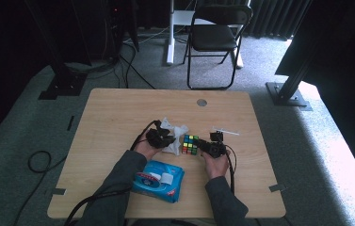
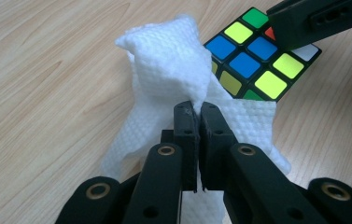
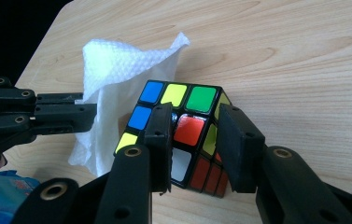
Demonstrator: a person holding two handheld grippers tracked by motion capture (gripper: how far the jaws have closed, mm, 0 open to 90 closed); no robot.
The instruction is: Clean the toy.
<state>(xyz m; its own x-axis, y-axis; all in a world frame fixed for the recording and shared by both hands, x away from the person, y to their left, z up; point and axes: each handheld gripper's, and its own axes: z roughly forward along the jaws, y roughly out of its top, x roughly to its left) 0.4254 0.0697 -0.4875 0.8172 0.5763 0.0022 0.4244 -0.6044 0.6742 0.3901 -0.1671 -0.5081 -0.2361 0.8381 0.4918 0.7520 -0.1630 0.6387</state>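
While beside the cube (image 2: 253,60), wipe (image 2: 173,70) in left gripper (image 2: 197,114).

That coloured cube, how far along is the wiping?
Done: a white wipe is out of the blue pack, pinched in the left gripper. In hand: the right gripper straddles the cube, wipe beside it. Left: apparently the rubbing itself.

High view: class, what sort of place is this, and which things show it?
Probably a recording room or lab, not a home: black curtains, metal stands bolted on grey carpet, a folding chair, and one wooden table with cables.
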